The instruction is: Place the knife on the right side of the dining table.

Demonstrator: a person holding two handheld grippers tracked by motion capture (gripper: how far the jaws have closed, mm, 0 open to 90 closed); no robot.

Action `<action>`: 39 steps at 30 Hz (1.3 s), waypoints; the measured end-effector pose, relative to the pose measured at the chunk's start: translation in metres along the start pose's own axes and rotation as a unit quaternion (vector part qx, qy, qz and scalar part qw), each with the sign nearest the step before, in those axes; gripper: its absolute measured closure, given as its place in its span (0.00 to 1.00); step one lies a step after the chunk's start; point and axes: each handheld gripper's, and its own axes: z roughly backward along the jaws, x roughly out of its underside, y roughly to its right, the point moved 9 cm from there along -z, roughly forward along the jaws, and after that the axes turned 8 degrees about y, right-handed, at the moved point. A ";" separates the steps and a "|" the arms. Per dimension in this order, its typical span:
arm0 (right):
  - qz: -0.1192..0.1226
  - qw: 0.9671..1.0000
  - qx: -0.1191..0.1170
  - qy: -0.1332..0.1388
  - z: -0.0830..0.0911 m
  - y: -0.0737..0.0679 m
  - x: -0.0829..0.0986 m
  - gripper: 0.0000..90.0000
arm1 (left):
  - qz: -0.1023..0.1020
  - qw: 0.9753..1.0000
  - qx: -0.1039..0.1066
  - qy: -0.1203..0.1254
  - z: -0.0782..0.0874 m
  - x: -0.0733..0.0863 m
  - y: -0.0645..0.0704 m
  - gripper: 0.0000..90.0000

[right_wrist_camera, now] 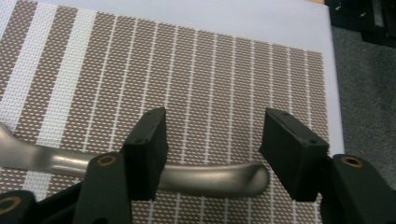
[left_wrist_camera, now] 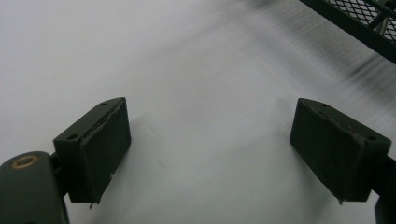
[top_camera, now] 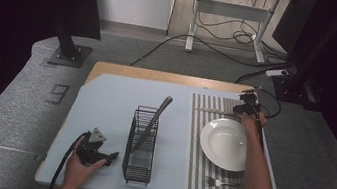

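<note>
A metal knife [top_camera: 214,112] lies across the far end of the striped placemat [top_camera: 195,154], beyond a white plate [top_camera: 225,143]. My right gripper [top_camera: 245,110] hovers over the knife's handle end. In the right gripper view the gripper [right_wrist_camera: 212,140] is open, and the rounded handle [right_wrist_camera: 210,179] lies flat on the placemat [right_wrist_camera: 187,70], running under the left jaw and ending between the two. Neither pad presses on it. My left gripper [top_camera: 109,156] rests at the front left on the blue mat, open [left_wrist_camera: 210,140] with nothing between its jaws.
A black wire basket [top_camera: 130,139] stands mid-table with a long grey utensil [top_camera: 155,118] leaning out of it; its corner [left_wrist_camera: 364,23] is close to my left gripper. A fork [top_camera: 221,183] lies on the placemat in front of the plate. The table's right edge is near my right gripper.
</note>
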 end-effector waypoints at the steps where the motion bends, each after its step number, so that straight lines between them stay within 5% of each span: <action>1: 0.000 1.000 0.000 0.000 0.000 0.000 0.000 0.45 | 0.000 1.000 0.000 0.000 0.000 0.000 0.000 0.13; 4: -0.032 0.999 -0.016 0.041 0.014 0.008 -0.004 0.46 | 0.000 1.000 0.000 0.000 0.000 0.000 0.000 0.13; 17: -0.034 0.999 -0.033 0.011 0.023 0.025 0.029 0.42 | 0.000 1.000 -0.001 0.000 0.000 0.000 0.000 0.13; 23: -0.048 0.997 -0.044 0.033 0.030 0.026 0.023 0.43 | 0.000 1.000 -0.001 0.000 0.000 0.000 0.000 0.13; 28: -0.059 0.993 -0.072 0.074 0.054 0.014 0.010 0.43 | -0.001 1.000 -0.001 0.000 0.000 0.000 0.000 0.13; 35: -0.062 0.988 -0.097 0.098 0.075 0.000 0.011 0.43 | -0.001 1.000 -0.001 0.000 0.000 0.000 0.000 0.13; 39: -0.082 0.977 -0.151 0.127 0.100 -0.021 0.014 0.43 | 0.000 1.000 -0.001 0.000 0.000 0.000 0.000 0.13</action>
